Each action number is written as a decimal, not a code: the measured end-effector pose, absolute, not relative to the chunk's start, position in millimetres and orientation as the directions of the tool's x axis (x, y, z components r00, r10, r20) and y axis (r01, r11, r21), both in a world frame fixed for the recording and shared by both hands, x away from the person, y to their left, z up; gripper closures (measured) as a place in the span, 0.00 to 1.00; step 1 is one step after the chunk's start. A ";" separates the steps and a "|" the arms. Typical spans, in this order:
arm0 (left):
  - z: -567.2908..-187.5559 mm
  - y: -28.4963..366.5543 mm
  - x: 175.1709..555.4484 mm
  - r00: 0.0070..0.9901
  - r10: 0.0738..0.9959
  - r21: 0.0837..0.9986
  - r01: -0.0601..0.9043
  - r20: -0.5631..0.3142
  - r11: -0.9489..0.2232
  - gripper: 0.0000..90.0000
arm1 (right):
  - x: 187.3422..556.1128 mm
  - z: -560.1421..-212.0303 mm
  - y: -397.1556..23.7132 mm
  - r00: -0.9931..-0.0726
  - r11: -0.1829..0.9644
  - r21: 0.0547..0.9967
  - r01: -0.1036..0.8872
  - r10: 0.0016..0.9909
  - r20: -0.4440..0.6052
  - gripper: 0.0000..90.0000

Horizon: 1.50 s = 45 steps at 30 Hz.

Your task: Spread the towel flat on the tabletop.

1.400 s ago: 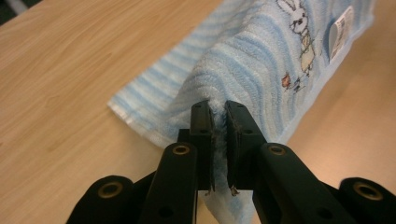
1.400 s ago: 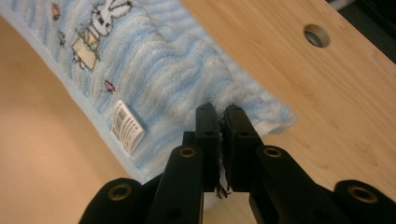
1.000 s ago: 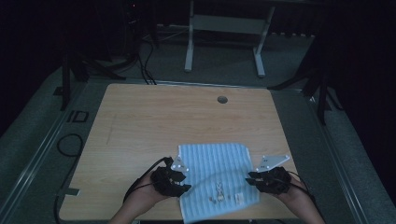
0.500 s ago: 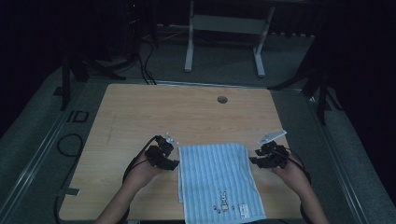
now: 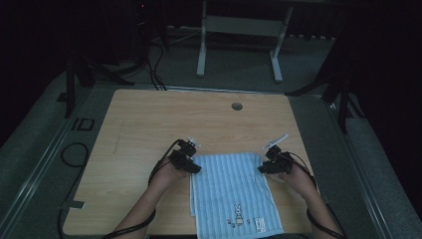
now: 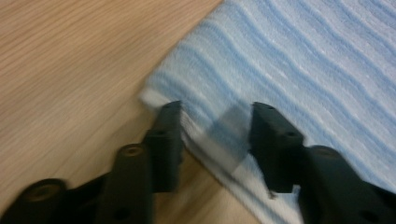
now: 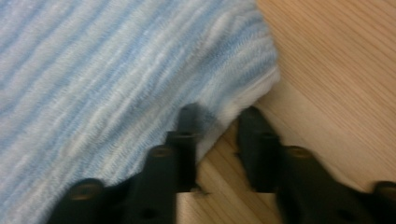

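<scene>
Towel: the blue striped towel point(image 5: 231, 194) lay flat on the bench point(image 5: 149, 129), with its long axis running from the person toward the far side.
Left gripper point(image 5: 186, 159): it was at the far left corner of the towel; its jaws had just been closing, and the corner was between them, but a gap remained.
Right gripper point(image 5: 272, 163): it was at the far right corner; its jaws had just been closing, narrow, around the white edge.
Key relation: each corner lay directly in front of its own jaws, so both hands were equally near.
Small rabbit picture point(image 5: 238, 215): it was at the near end, away from both grippers.
</scene>
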<state>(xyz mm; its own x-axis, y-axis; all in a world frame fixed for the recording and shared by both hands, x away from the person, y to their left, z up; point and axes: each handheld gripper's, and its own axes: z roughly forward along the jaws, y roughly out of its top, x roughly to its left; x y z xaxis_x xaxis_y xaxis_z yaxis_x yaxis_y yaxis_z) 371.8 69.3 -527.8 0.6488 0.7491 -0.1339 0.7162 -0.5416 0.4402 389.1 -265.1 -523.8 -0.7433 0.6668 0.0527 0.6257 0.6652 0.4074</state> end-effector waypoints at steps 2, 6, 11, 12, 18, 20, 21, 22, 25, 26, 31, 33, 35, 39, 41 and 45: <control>-527.6 68.7 373.2 0.643 0.754 0.463 0.715 -0.139 -0.524 0.81 | 388.9 -521.5 -263.8 -0.744 0.666 0.416 0.620 0.666 0.043 0.96; -524.6 68.8 374.3 0.641 0.752 0.483 0.712 -0.153 -0.509 0.96 | 387.3 -514.0 -262.6 -0.754 0.674 0.434 0.598 0.657 0.018 0.98; -505.9 73.0 375.0 0.634 0.762 0.531 0.694 -0.132 -0.486 0.97 | 387.4 -500.2 -264.0 -0.748 0.668 0.462 0.583 0.664 -0.016 0.99; -499.4 75.5 376.0 0.632 0.764 0.544 0.690 -0.129 -0.478 0.97 | 387.9 -496.1 -264.6 -0.745 0.664 0.472 0.580 0.667 -0.022 0.99; -436.4 96.0 372.2 0.633 0.765 0.675 0.617 -0.119 -0.405 0.97 | 385.6 -454.1 -268.6 -0.728 0.632 0.568 0.527 0.681 -0.082 0.99; -413.3 100.6 359.6 0.646 0.756 0.724 0.573 -0.109 -0.385 0.97 | 377.5 -433.1 -269.4 -0.716 0.614 0.619 0.490 0.689 -0.116 0.99; -404.7 102.1 350.8 0.660 0.746 0.734 0.549 -0.087 -0.400 0.97 | 370.9 -422.7 -270.4 -0.716 0.607 0.644 0.465 0.686 -0.130 0.99; -399.0 104.0 340.1 0.672 0.737 0.749 0.527 -0.077 -0.402 0.96 | 362.9 -413.8 -272.0 -0.720 0.600 0.669 0.439 0.680 -0.137 0.99; -398.8 110.1 312.2 0.701 0.710 0.754 0.504 -0.072 -0.421 0.96 | 342.1 -402.1 -275.2 -0.726 0.585 0.708 0.395 0.672 -0.150 0.99; -404.6 112.1 301.4 0.712 0.698 0.749 0.502 -0.075 -0.432 0.96 | 324.5 -401.5 -276.8 -0.745 0.595 0.713 0.372 0.650 -0.153 0.99; -476.5 109.6 256.0 0.755 0.634 0.629 0.578 -0.170 -0.520 0.95 | 269.9 -448.7 -281.6 -0.802 0.654 0.646 0.393 0.588 -0.108 0.98; -494.7 107.1 249.0 0.754 0.625 0.597 0.600 -0.202 -0.532 0.95 | 260.3 -470.2 -281.6 -0.812 0.672 0.607 0.423 0.579 -0.075 0.98; -511.2 106.8 243.8 0.749 0.618 0.566 0.624 -0.238 -0.538 0.94 | 253.4 -491.1 -280.0 -0.821 0.690 0.568 0.449 0.569 -0.042 0.98; -519.1 109.0 237.3 0.776 0.581 0.526 0.610 -0.246 -0.592 0.82 | 251.1 -512.8 -281.1 -0.833 0.720 0.494 0.487 0.553 0.016 0.85; -513.7 114.3 237.8 0.773 0.589 0.516 0.614 -0.237 -0.598 0.64 | 251.3 -512.2 -283.0 -0.838 0.737 0.474 0.481 0.546 0.001 0.78; -500.1 127.7 255.2 0.730 0.654 0.526 0.642 -0.197 -0.558 0.56 | 264.7 -489.6 -287.6 -0.814 0.714 0.506 0.484 0.579 -0.039 0.71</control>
<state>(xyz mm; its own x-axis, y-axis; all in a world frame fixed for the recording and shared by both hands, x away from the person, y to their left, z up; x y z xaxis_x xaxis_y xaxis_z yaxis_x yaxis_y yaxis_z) 255.2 127.7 -500.1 0.7303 0.6542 -0.1967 0.6417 -0.5581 0.5261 264.7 -287.6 -489.6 -0.8142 0.5793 -0.0385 0.4841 0.7140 0.5059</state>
